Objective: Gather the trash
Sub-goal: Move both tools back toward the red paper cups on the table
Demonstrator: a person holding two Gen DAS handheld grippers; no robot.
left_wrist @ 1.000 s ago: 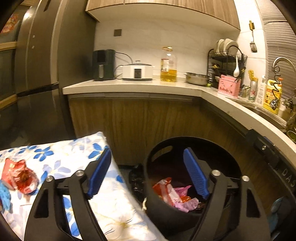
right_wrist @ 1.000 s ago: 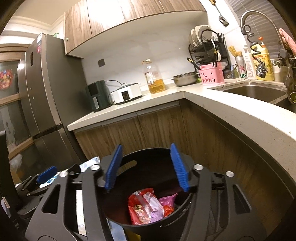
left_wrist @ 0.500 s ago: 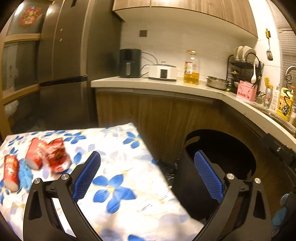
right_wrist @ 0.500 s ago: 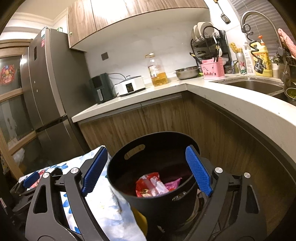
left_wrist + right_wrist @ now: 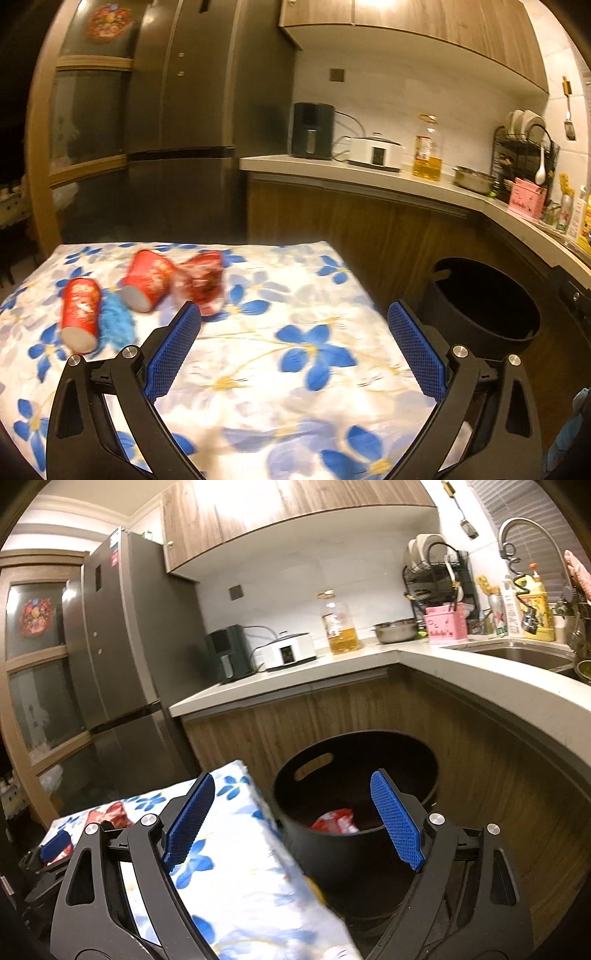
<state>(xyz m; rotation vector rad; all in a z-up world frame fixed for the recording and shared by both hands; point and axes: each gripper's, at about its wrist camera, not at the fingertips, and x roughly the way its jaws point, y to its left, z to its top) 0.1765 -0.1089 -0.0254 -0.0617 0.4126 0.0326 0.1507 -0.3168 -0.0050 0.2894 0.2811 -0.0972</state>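
My left gripper [image 5: 294, 314] hangs open over the flowered tablecloth [image 5: 295, 369], nothing between its blue pads. Ahead and to its left lie two red paper cups on their sides [image 5: 80, 312] [image 5: 147, 278], a blue fuzzy scrap [image 5: 117, 320] between them and a crumpled red wrapper [image 5: 201, 278] just right of the second cup. My right gripper [image 5: 291, 786] is open and empty, held before the black bin [image 5: 354, 853]. Red and white wrappers [image 5: 334, 821] lie in the bin. The same bin [image 5: 484, 314] stands right of the table in the left wrist view.
The table's edge [image 5: 266, 812] runs close beside the bin. Wooden cabinets [image 5: 295, 731] and a curved counter [image 5: 480, 679] with a sink wall in the far and right sides. A tall grey fridge [image 5: 177, 147] stands behind the table. My left gripper's finger [image 5: 55, 843] shows at lower left.
Both grippers opened wider. The left one swung left, away from the bin and over the table, so the cups came into view. The right one drew back from above the bin.
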